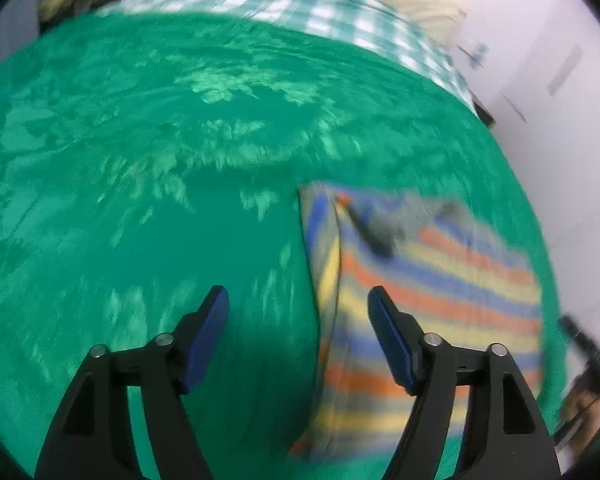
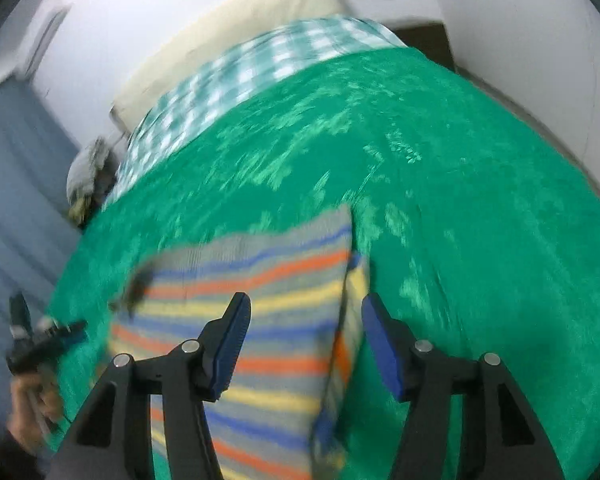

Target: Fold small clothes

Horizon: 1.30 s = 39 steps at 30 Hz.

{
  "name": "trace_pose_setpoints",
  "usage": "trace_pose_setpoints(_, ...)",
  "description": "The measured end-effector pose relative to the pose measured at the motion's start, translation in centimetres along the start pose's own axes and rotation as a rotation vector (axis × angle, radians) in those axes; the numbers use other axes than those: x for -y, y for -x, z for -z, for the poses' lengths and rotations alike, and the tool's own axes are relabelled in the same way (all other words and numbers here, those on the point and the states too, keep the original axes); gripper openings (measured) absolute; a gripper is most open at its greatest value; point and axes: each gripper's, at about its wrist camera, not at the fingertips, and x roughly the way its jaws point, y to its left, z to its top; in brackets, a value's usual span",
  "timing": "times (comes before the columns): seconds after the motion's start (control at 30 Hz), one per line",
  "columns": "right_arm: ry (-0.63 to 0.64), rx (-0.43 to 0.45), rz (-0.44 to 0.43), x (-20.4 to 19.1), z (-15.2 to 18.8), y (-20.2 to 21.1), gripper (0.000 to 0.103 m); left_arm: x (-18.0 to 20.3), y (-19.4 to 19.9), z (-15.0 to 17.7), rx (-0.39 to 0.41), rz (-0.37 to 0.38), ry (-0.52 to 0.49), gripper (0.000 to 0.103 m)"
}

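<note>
Striped garment (image 1: 428,288) lies folded on the green bedspread (image 1: 140,160), at 3 o'clock of the left gripper (image 1: 298,300). Both grippers, right (image 2: 306,308) included, gape empty; motion blur suggests haste, risking a mis-grabbed, undone fold.

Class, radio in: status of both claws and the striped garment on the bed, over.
Left claw open, empty. Right claw open, empty. Striped garment lies folded on green bedspread, released. Nothing in the way.
</note>
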Motion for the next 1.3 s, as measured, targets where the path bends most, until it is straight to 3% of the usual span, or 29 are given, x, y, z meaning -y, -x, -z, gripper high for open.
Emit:
trace_pose_setpoints(0.1,0.195,-0.056,-0.043,-3.7,4.2,0.4,0.059,2.2,-0.2,4.2,-0.049,-0.053,-0.119,0.08)
trace_pose_setpoints(0.2,0.243,-0.104,-0.039,-5.3,7.9,0.4,0.059,2.5,-0.4,6.1,-0.062,-0.085,-0.136,0.073)
trace_pose_setpoints(0.33,0.234,-0.119,-0.053,-5.7,11.6,2.1,0.059,1.5,0.5,7.1,-0.051,-0.024,-0.077,0.046)
trace_pose_setpoints(0.4,0.219,-0.126,-0.051,-5.2,13.1,2.9,0.06,1.4,0.6,7.2,-0.046,0.015,-0.097,0.011)
trace_pose_setpoints(0.43,0.209,-0.13,-0.045,-4.8,13.8,3.3,0.06,1.7,0.8,7.4,-0.04,0.027,-0.119,0.004)
trace_pose_setpoints(0.57,0.174,-0.123,-0.018,-4.2,15.6,4.5,0.06,1.7,2.1,7.4,0.004,0.028,-0.155,0.001)
trace_pose_setpoints(0.73,0.082,-0.111,-0.014,-2.1,17.2,6.2,0.06,0.2,2.0,10.2,-0.05,0.039,-0.168,0.001)
trace_pose_setpoints(0.9,0.096,-0.12,0.0,-1.5,17.6,6.4,0.06,1.5,2.2,10.2,-0.086,0.02,-0.226,0.004)
trace_pose_setpoints(0.97,0.102,-0.109,0.007,-1.4,16.9,6.6,0.062,1.5,2.5,9.8,-0.1,-0.033,-0.237,0.013)
trace_pose_setpoints(1.03,0.099,-0.083,0.008,-1.1,16.0,7.1,0.066,1.8,4.0,8.9,-0.048,-0.039,-0.255,0.016)
trace_pose_setpoints(1.13,0.09,-0.054,0.0,-0.4,14.8,7.3,0.067,3.4,5.5,7.0,0.001,0.064,-0.293,0.029)
trace_pose_setpoints(1.2,0.082,-0.049,-0.01,-0.2,14.6,7.1,0.067,5.5,3.9,4.9,-0.083,0.207,-0.305,0.047)
trace_pose_setpoints(1.23,0.076,-0.046,-0.012,-0.3,14.8,6.7,0.067,6.6,2.3,3.8,-0.14,0.264,-0.301,0.063)
trace_pose_setpoints(1.27,0.069,-0.042,-0.015,-0.4,15.0,6.5,0.067,7.3,0.9,3.1,-0.178,0.293,-0.297,0.071)
trace_pose_setpoints(1.3,0.062,-0.037,-0.021,-0.6,15.2,6.4,0.067,8.2,-1.1,2.0,-0.215,0.309,-0.294,0.071)
